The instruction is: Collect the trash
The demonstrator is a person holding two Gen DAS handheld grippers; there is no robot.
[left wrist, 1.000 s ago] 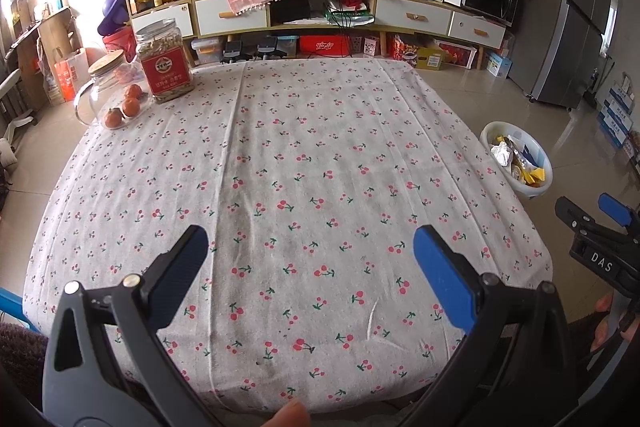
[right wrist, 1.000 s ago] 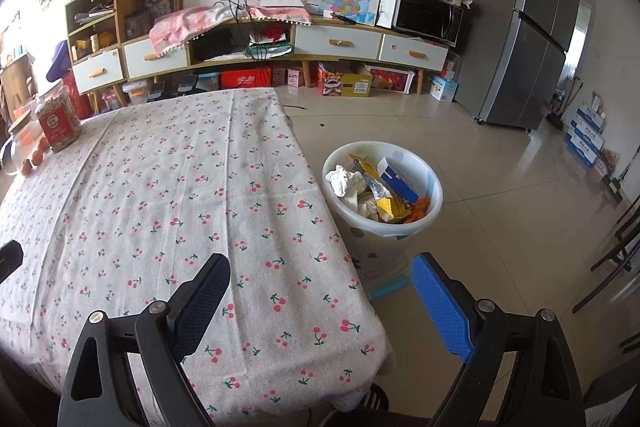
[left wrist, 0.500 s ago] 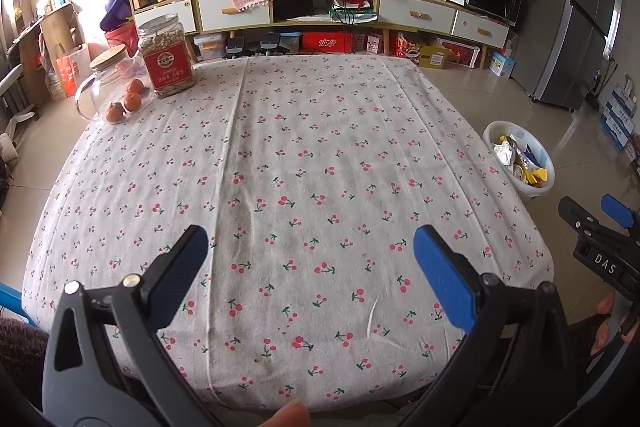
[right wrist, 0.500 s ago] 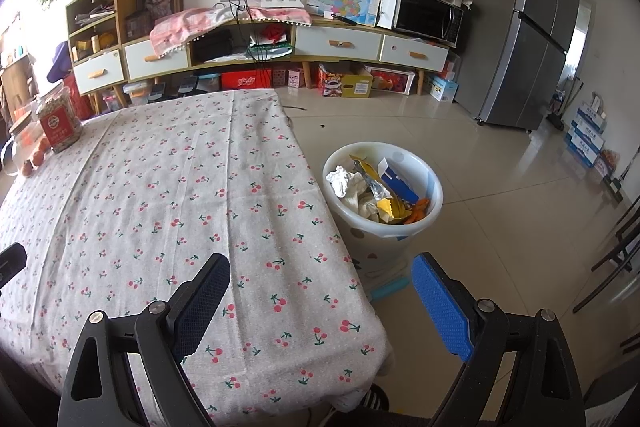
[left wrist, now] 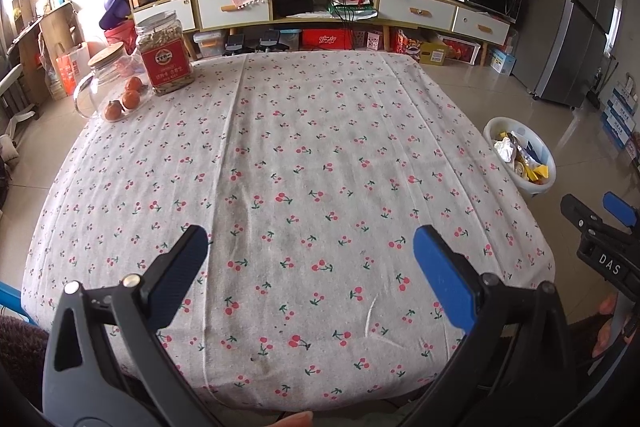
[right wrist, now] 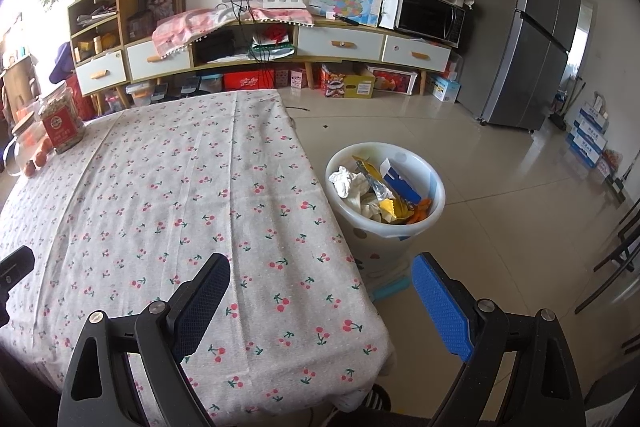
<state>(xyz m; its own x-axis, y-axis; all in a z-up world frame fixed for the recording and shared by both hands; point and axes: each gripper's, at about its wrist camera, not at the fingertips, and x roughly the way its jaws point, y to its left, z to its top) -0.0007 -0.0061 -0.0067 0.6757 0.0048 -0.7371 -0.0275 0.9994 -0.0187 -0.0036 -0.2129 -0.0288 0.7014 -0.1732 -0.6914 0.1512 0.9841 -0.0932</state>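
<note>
Both tools, left tool (left wrist: pixel 310 259) and right tool (right wrist: pixel 320 289), hover spread and empty over the cherry-print cloth surface (left wrist: pixel 312 155). Crumpled wrappers (right wrist: pixel 380 195) fill the white plastic bin (right wrist: pixel 400 239) on the right; collecting looks finished.

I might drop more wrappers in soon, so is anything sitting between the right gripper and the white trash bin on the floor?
Nothing visible does. The right gripper hangs open over the table's corner, and the trash bin, already holding wrappers, stands just past the tablecloth edge.
</note>
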